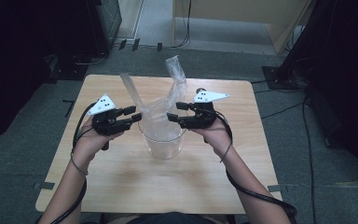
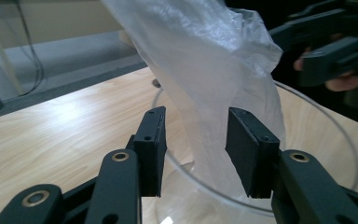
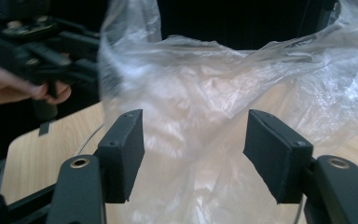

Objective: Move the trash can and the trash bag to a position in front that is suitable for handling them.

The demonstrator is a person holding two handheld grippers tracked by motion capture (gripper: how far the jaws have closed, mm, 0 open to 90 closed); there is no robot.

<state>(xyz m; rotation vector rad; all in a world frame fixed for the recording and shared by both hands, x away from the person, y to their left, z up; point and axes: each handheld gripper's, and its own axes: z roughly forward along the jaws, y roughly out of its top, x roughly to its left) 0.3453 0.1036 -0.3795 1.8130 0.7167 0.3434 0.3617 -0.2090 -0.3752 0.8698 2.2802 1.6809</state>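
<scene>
A clear plastic bag [image 1: 161, 109] stands in a clear round container [image 1: 163, 145] at the middle of the wooden table [image 1: 121, 182], its two handles sticking up. My left gripper [image 1: 133, 115] is at the container's left rim. In the left gripper view its jaws [image 2: 193, 140] stand open around a fold of the bag [image 2: 200, 60], above the rim [image 2: 328, 119]. My right gripper [image 1: 173, 112] is at the right rim, facing the left one. In the right gripper view it [image 3: 196, 144] is open, with the bag's film [image 3: 205, 93] between and beyond the pads.
Bare tabletop lies in front of and to both sides of the container. Beyond the table's far edge are grey floor, cables [image 1: 186, 28] and a light wooden bench [image 1: 242, 14]. Dark equipment stands at the far left and a black stand base [image 1: 279, 74] at the far right.
</scene>
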